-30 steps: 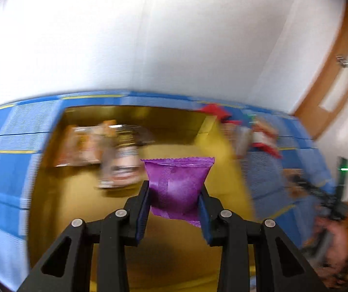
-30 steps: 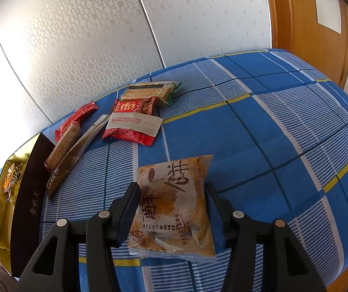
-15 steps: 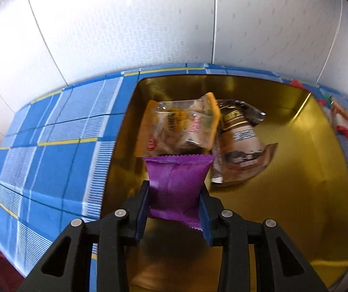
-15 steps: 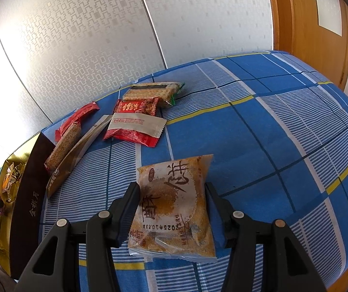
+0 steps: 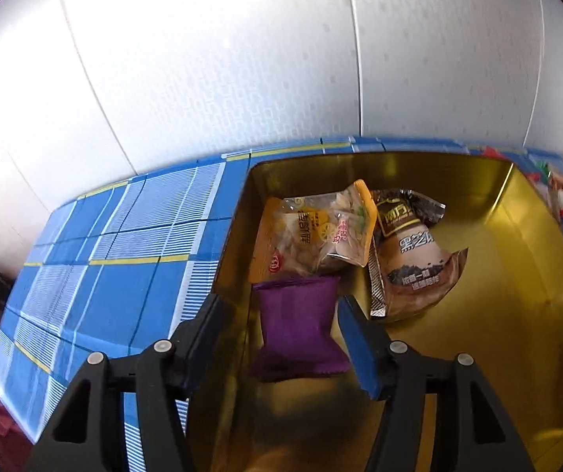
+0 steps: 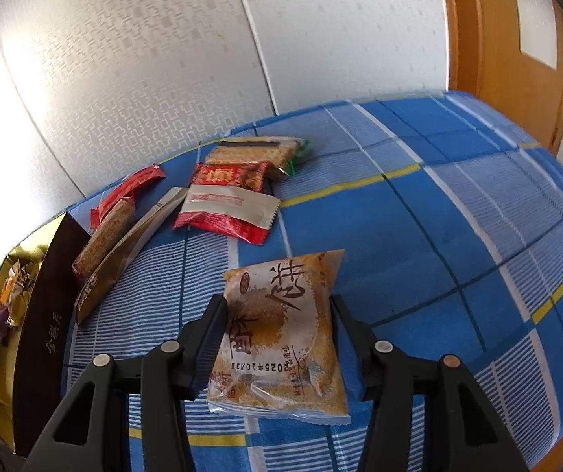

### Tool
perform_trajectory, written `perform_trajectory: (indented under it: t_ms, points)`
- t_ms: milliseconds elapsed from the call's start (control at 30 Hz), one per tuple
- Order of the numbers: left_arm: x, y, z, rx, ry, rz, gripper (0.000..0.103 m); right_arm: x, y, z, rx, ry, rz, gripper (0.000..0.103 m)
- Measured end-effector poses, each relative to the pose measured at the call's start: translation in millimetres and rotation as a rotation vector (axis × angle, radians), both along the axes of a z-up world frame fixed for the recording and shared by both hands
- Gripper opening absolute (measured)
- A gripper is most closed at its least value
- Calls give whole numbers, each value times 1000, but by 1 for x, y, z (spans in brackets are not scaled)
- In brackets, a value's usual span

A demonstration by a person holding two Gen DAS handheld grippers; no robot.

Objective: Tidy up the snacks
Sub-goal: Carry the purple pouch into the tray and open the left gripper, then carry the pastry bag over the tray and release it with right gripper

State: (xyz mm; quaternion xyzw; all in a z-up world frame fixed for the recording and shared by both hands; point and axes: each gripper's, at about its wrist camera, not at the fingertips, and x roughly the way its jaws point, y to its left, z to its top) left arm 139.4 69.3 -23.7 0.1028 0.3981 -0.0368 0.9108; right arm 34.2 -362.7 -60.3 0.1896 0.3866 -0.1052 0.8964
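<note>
Inside the gold tin [image 5: 490,275], the left gripper [image 5: 281,334] has just spread its jaws and let go of the purple packet [image 5: 301,326], which was clamped a moment ago and now lies free near the orange bag [image 5: 309,236]. To the right, on the blue checked cloth [image 6: 458,236], the right gripper [image 6: 279,338] has been closing round the biscuit packet [image 6: 281,330], its pads now touching the packet's edges, so that one looks next for the tin.

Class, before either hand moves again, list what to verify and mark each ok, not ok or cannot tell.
1. Purple packet inside the gold tin: ok.
2. Left tongs, which have just been opening, clear of the purple packet: ok.
3. Room left in the gold tin: ok.
4. Pastry packet between the right tongs, which have just been closing: ok.
5. Right tongs gripping the pastry packet firmly: cannot tell.
</note>
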Motion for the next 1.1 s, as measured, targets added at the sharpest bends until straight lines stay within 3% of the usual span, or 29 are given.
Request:
perform_trajectory:
  t_ms: [100,200,300,367,533,667,700,800,867,1100]
  points:
    - [-6,4,8,-41,-38,8,67,2,14,10,-74,-42,46,36]
    - [-15,7,13,-107,-75,-9,74,5,23,14,-129,-41,56,33]
    - [-25,6,19,-149,-97,-35,76,5,18,13,-51,-67,43,33]
    - [-31,4,21,-161,-116,-41,85,5,13,10,6,-72,40,33]
    - [-41,-4,24,-163,-125,-61,91,10,18,6,-9,-38,31,41]
    - [-40,-4,21,-147,-104,-47,92,22,31,-2,-2,21,69,68]
    - [-40,-3,20,-145,-99,-43,92,25,35,-5,-9,44,79,71]
    - [-41,-1,19,-141,-88,-36,94,34,52,-8,-135,85,95,70]
    - [-42,-2,19,-137,-88,-33,98,37,59,-9,-189,91,100,60]
    - [-43,3,20,-118,-111,16,103,35,55,-8,-159,64,93,59]
